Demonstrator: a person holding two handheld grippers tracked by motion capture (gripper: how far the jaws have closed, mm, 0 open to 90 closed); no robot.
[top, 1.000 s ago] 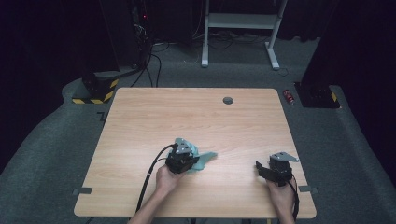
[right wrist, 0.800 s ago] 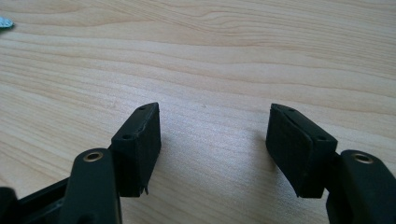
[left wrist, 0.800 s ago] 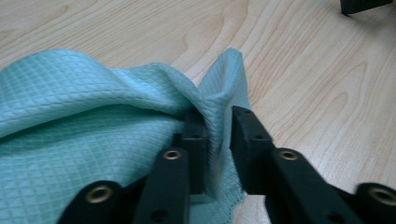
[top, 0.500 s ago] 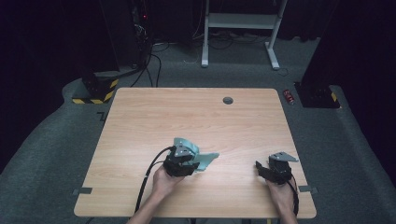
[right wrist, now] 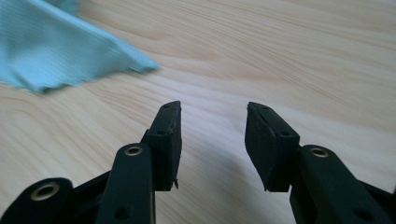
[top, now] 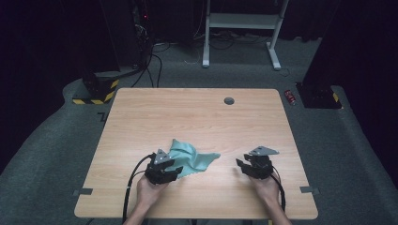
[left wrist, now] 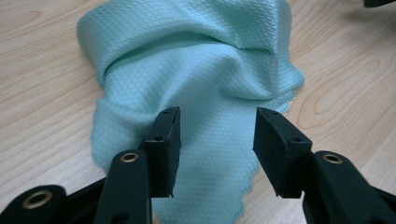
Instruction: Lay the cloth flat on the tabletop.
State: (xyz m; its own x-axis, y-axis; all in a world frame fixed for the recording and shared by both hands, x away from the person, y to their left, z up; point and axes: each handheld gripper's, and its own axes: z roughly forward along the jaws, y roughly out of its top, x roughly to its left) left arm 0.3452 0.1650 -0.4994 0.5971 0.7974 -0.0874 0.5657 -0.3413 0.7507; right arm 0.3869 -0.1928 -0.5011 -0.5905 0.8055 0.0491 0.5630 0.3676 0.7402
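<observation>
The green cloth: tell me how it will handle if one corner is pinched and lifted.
The cloth lies in soft folds, so it would likely hang limp. It looks thin, so probably very light. Its woven texture should give the pads some hold; pushed, it would probably bunch on the table rather than slide whole.

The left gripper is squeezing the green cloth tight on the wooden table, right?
Not quite. The left gripper is open: its jaws stand apart over the green cloth, pressing nothing, as the left gripper view shows. The cloth does lie on the wooden table.
</observation>
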